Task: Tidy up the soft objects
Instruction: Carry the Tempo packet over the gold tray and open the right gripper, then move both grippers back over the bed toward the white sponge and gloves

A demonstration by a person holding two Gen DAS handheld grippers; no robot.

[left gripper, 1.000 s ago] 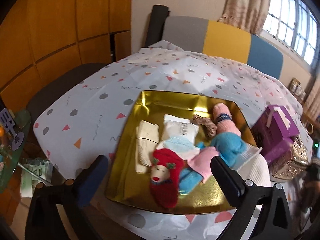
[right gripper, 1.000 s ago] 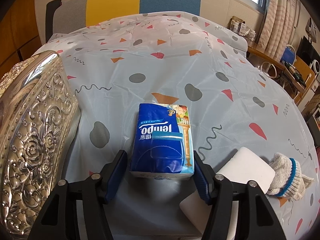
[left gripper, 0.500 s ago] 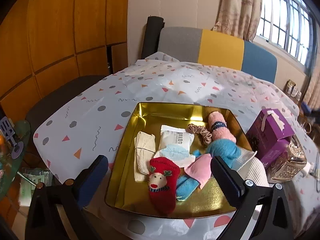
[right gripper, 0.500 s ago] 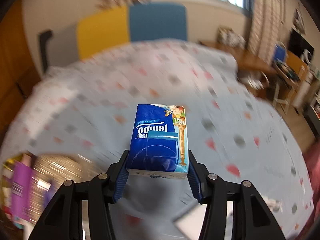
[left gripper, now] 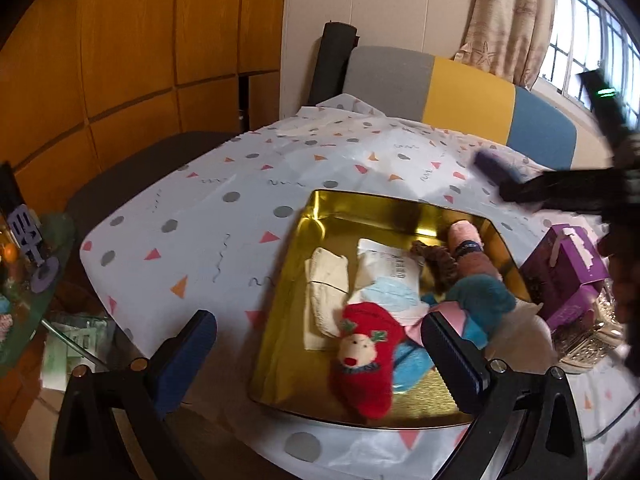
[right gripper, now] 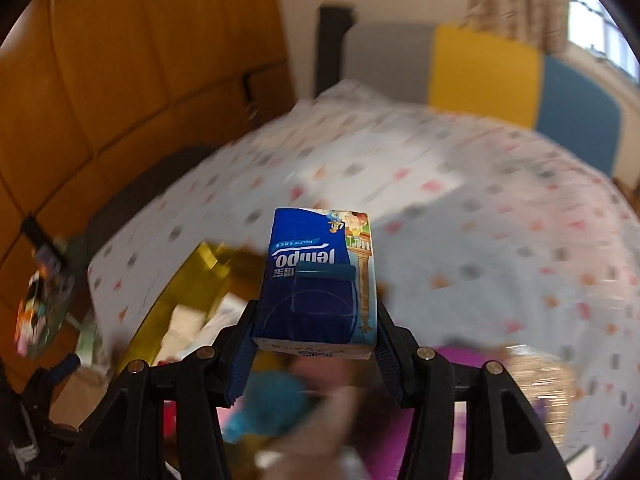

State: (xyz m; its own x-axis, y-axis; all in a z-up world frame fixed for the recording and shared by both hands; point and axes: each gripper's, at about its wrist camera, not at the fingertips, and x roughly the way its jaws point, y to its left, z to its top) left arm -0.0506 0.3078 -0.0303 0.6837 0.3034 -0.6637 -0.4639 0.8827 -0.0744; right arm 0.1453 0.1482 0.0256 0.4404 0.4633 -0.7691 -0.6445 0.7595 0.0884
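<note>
Above the tray: the right gripper (right gripper: 314, 344) pinches a blue Tempo tissue pack (right gripper: 318, 280) between its pads, held in the air (background blurred).
Left gripper (left gripper: 320, 360): spread wide with nothing between its fingers, hovering at the tray's 6 o'clock edge.
Gold tray (left gripper: 360, 208): on the table (left gripper: 200, 216) with its patterned cloth; holds a red reindeer sock (left gripper: 366, 356), a blue face mask (left gripper: 386, 294), cream folded cloth (left gripper: 326, 286), a brown scrunchie (left gripper: 438, 262) and a teal sock (left gripper: 482, 294).
At 3 o'clock of the tray: a purple box (left gripper: 566, 268), just beside it.
</note>
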